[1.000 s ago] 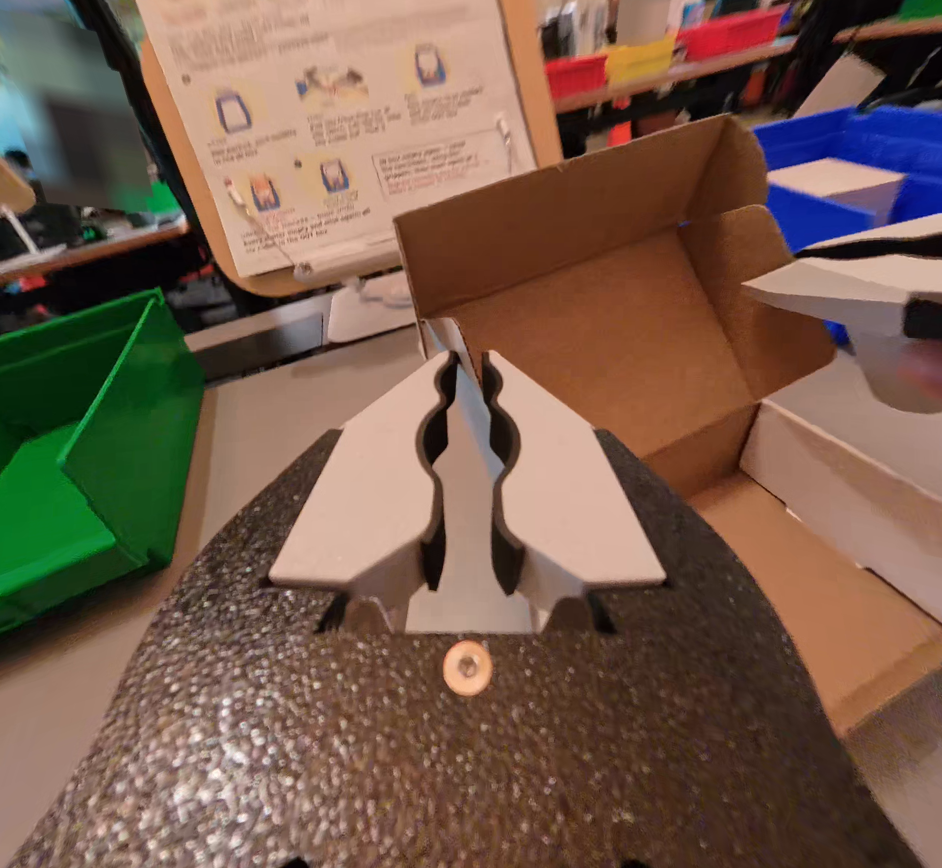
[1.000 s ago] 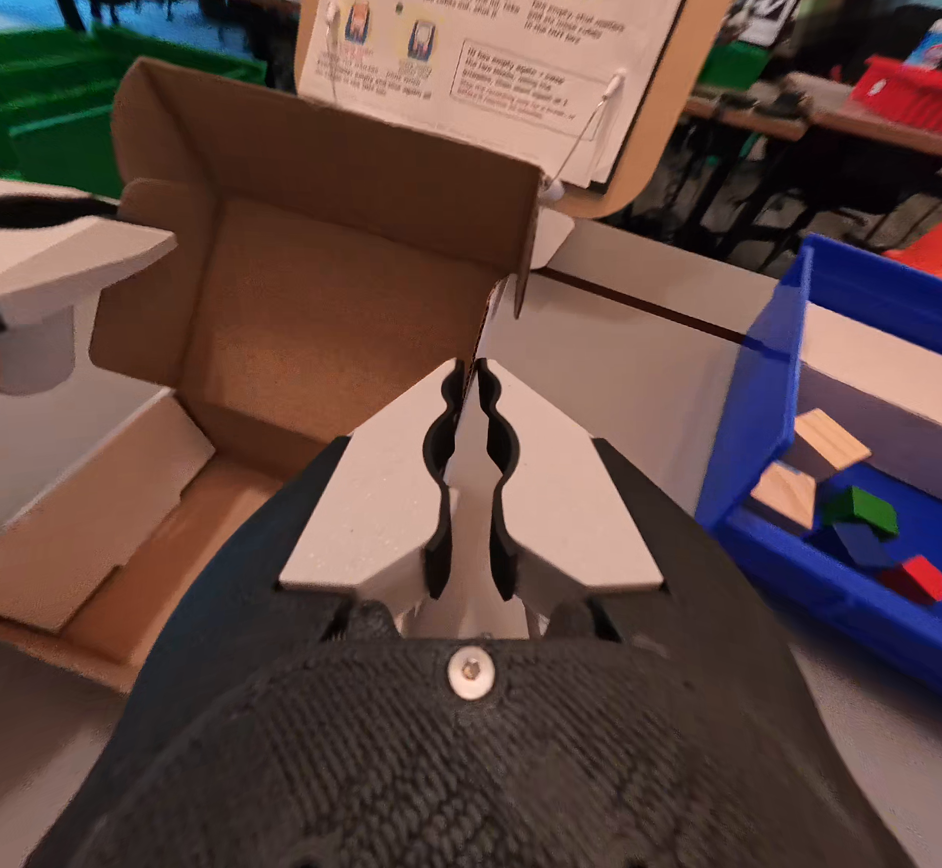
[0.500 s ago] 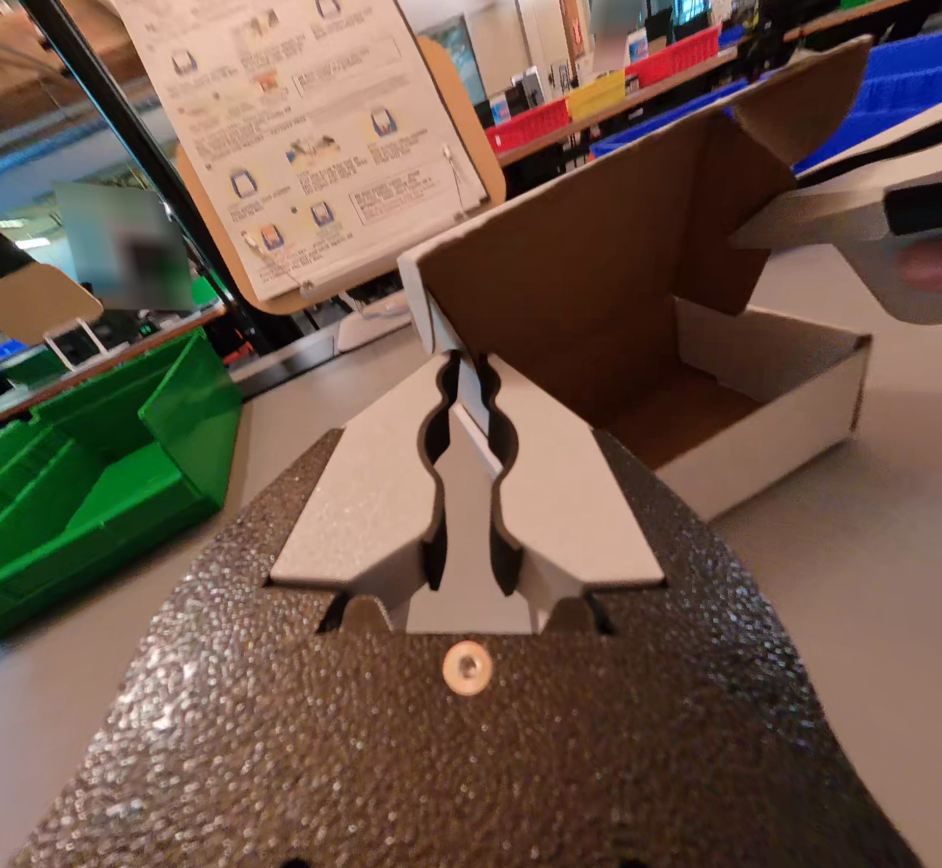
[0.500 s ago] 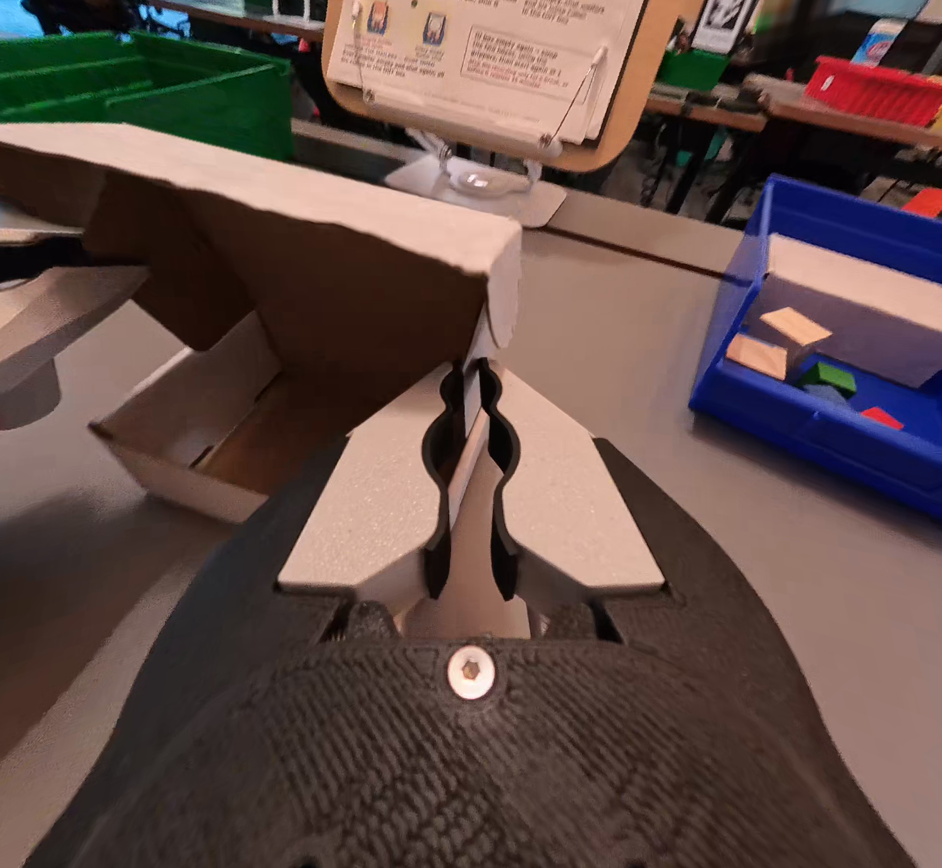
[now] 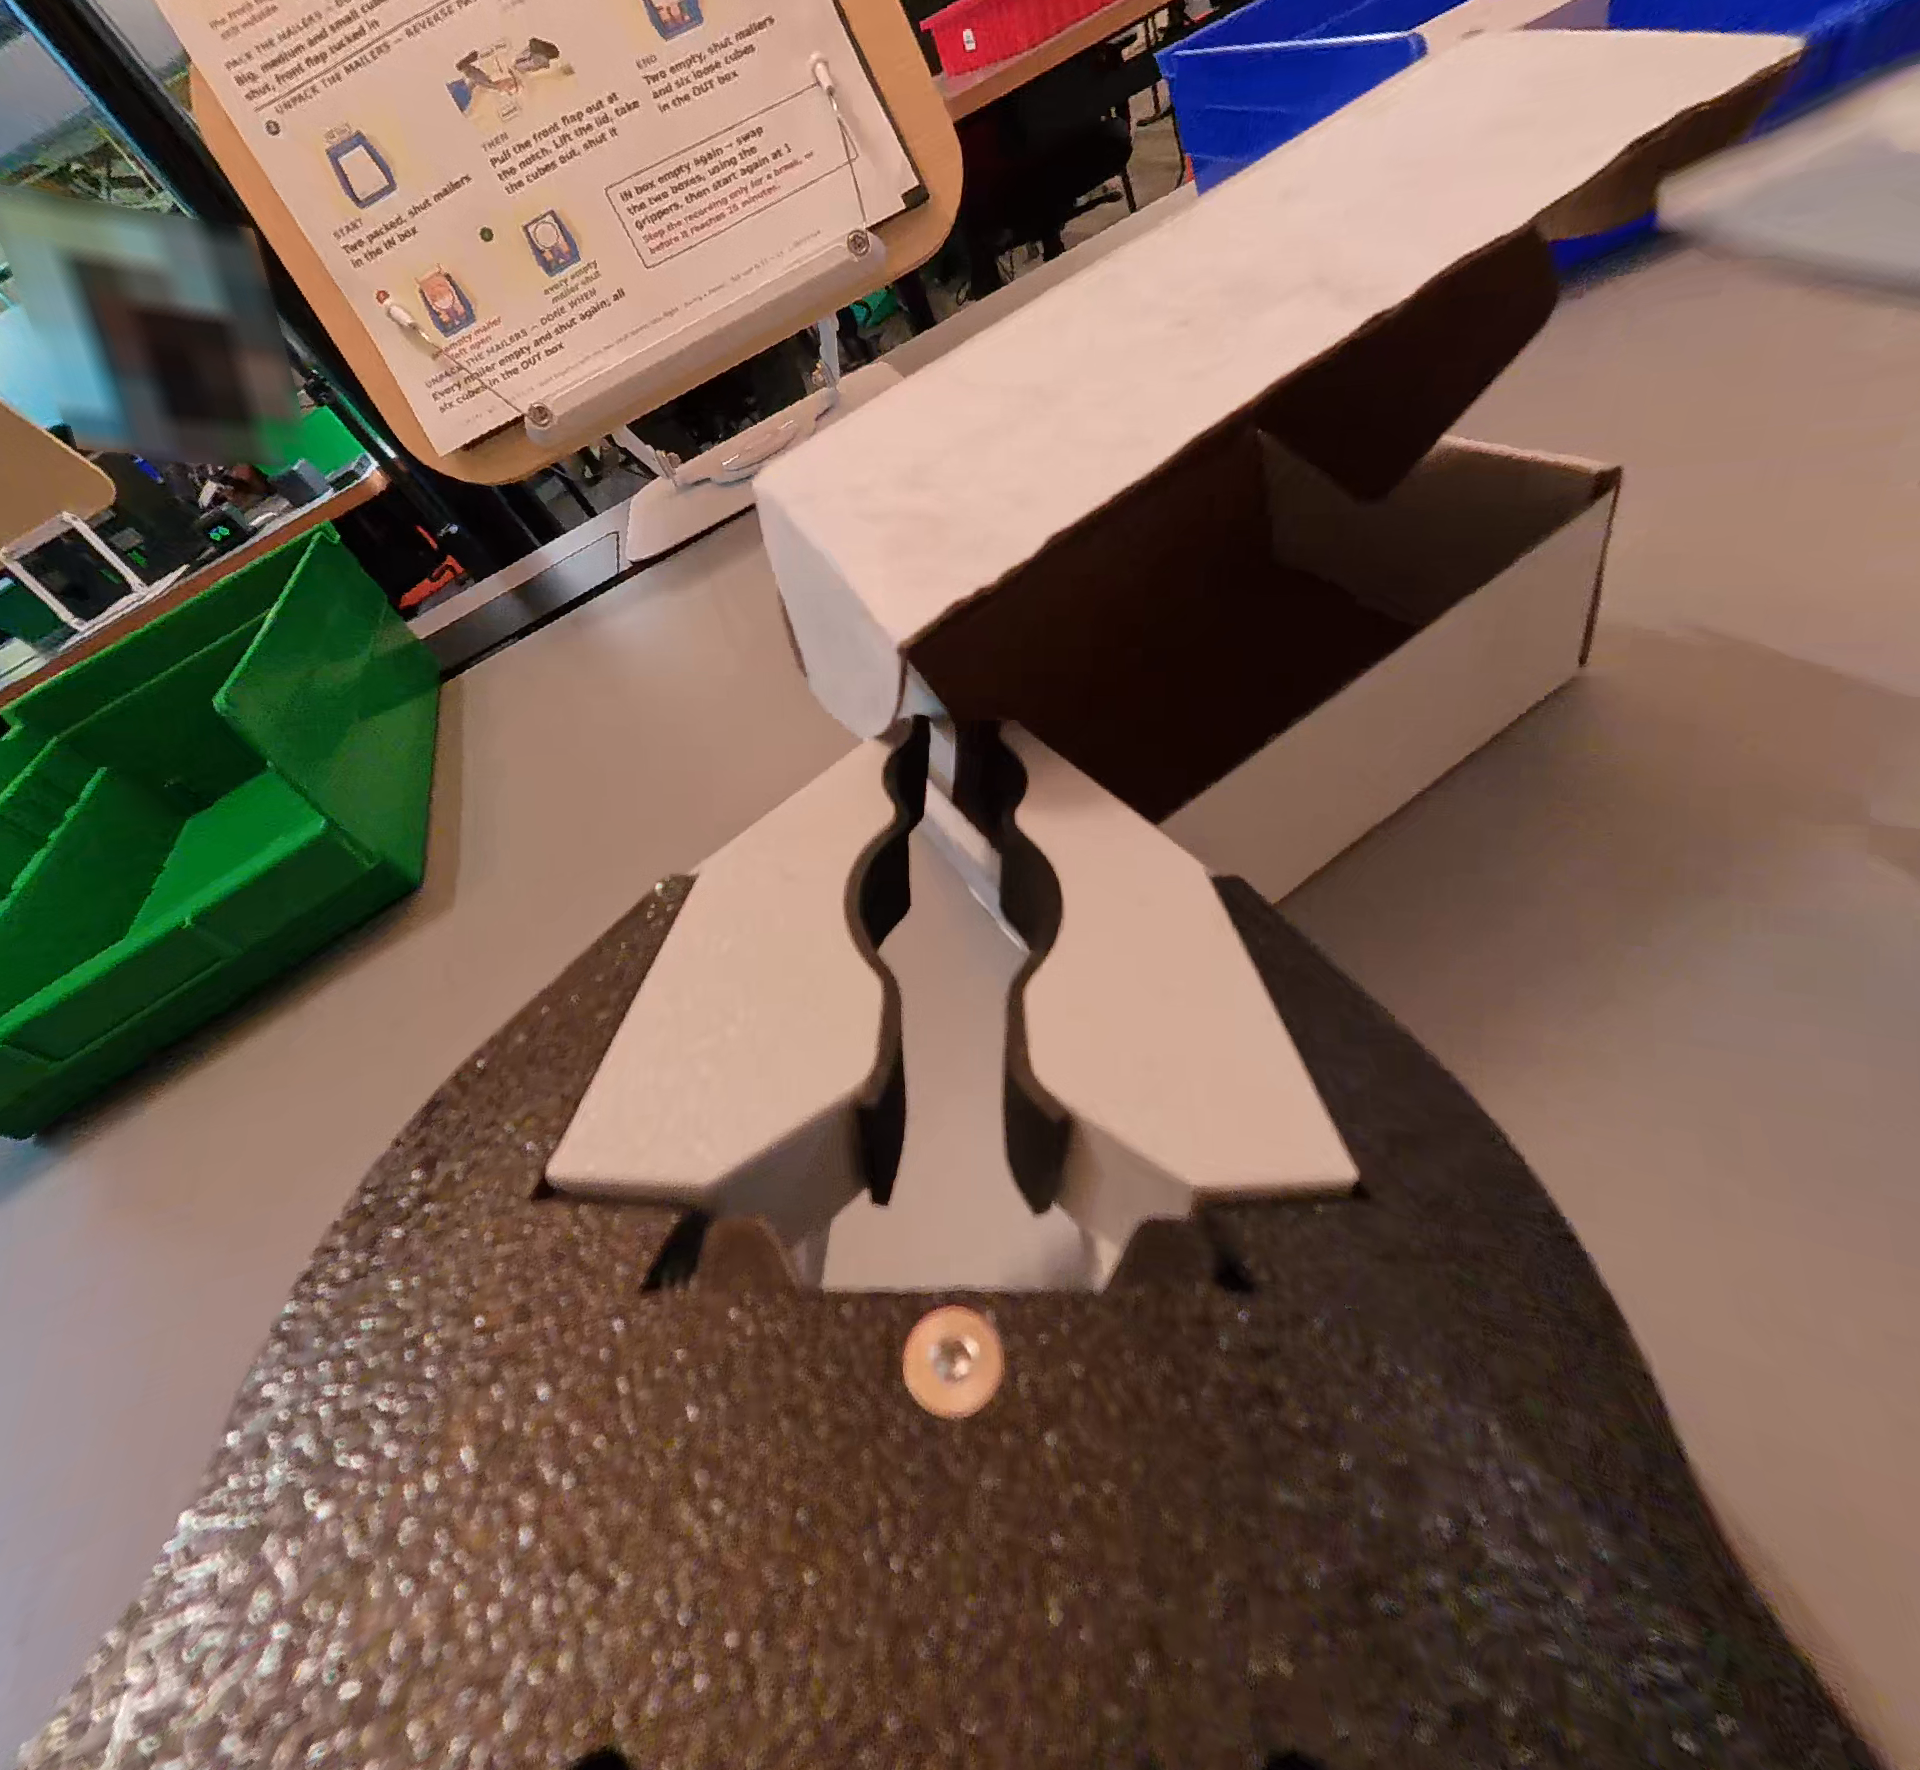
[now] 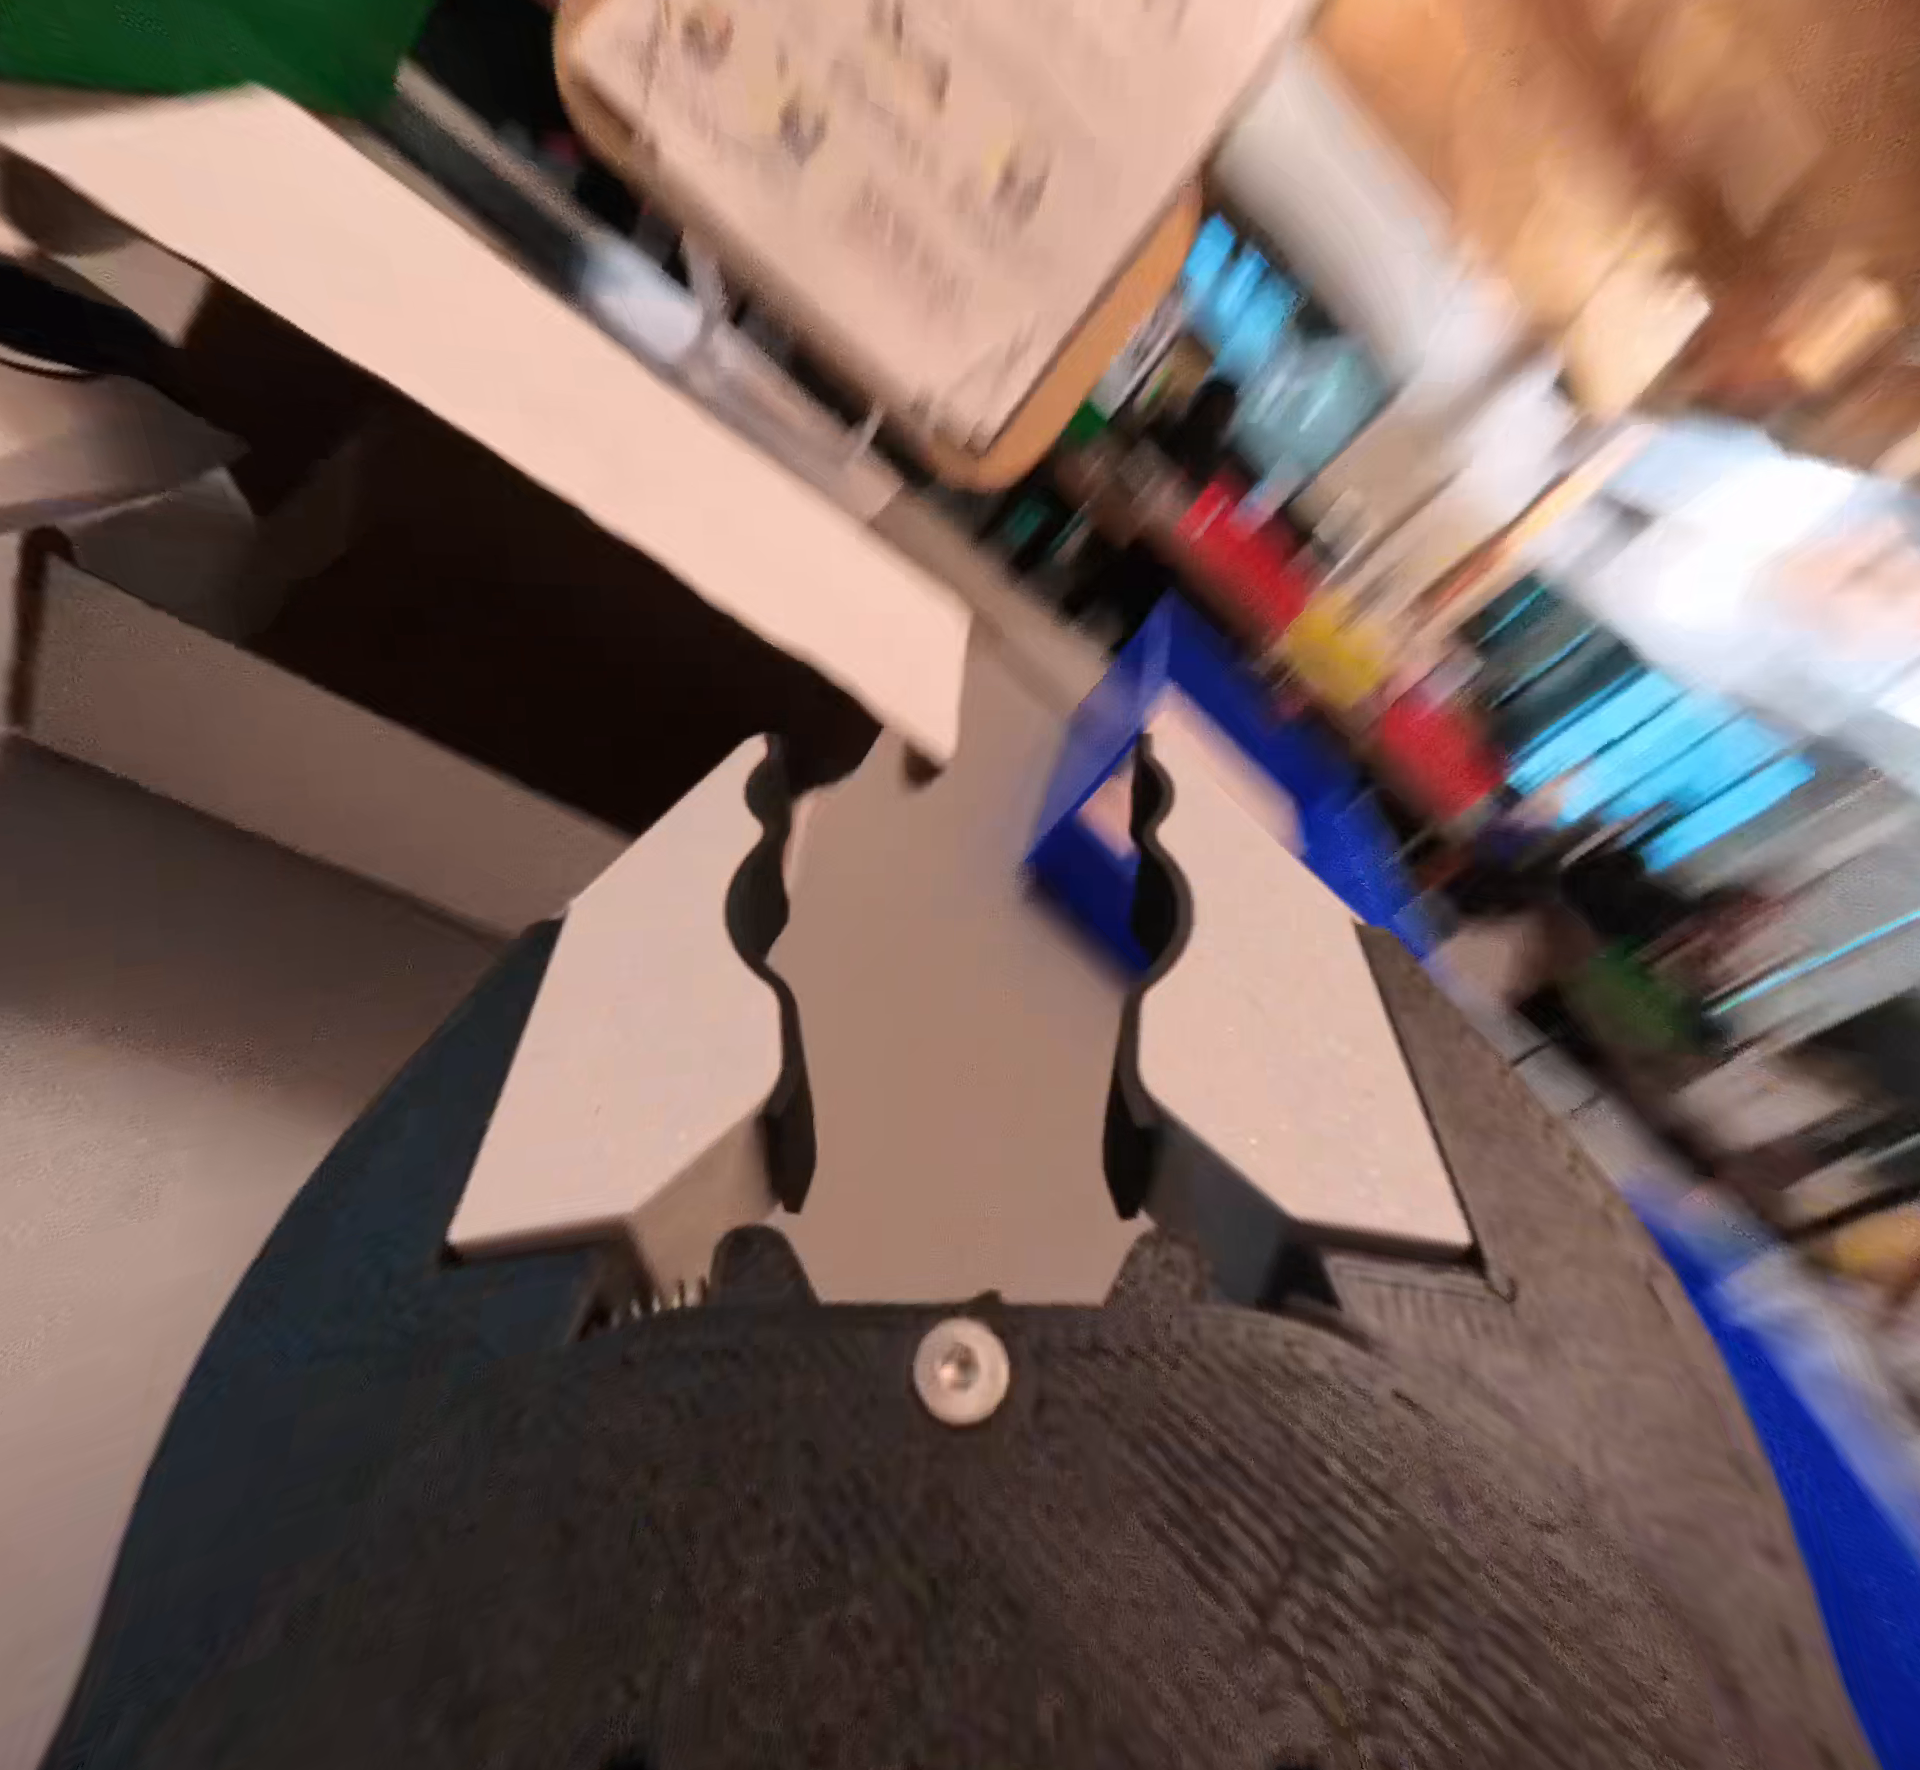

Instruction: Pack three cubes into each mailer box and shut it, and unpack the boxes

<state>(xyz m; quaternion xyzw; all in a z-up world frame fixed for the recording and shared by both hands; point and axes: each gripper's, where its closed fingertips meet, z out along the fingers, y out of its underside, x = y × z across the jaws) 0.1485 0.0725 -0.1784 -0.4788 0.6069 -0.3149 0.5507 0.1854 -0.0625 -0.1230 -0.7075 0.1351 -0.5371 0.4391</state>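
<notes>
Lid point(image 5: 1195, 349) lower, in left gripper point(image 5: 951, 744)

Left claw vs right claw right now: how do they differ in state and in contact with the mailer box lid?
The left claw is shut on the mailer box lid, pinching its front flap; the right claw is open and grips nothing. The left wrist view is sharp, while the right wrist view is tilted and motion-blurred. Both sit at the lid's front edge, over the grey table.
</notes>
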